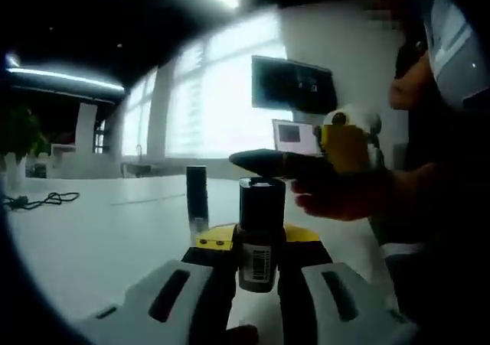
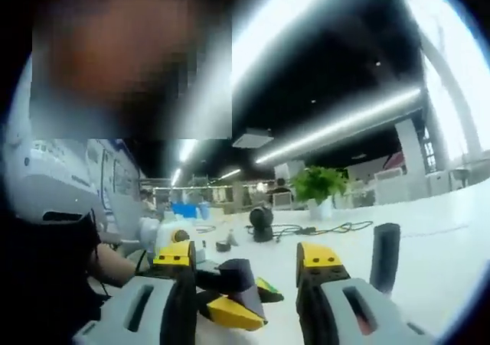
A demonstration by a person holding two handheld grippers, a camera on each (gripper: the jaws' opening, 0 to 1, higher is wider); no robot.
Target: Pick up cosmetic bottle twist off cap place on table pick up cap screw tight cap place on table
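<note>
I am holding the dark cylindrical cosmetic bottle with a barcode label (image 1: 258,242) upright in my left tool (image 1: 256,280), whose pale grey fingers with yellow pads are closing on its lower body, so that its neck stays up and free for the other tool to work on. The bottle is hanging above the white tabletop (image 1: 92,230), over the part of it nearest me, not resting on it.

In the left gripper view my right tool (image 1: 264,161) is coming in from the right, my hand (image 1: 337,196) behind it, with its dark tip sitting level with the bottle's top, just above it. I cannot tell whether that tip is touching the top, or whether the cap is still on the neck.

In the right gripper view my right tool (image 2: 249,272) is standing partly open, a clear gap between its yellow-tipped fingers, and the dark and yellow parts of the left tool are lying across the gap. I cannot make out anything gripped there.

A second dark upright cylinder (image 1: 197,193) is standing on the tabletop beyond the bottle, towards the far edge; it could be the cap set aside, but that is only my guess. I judge I am lining the two tools up for a twist at the neck
</note>
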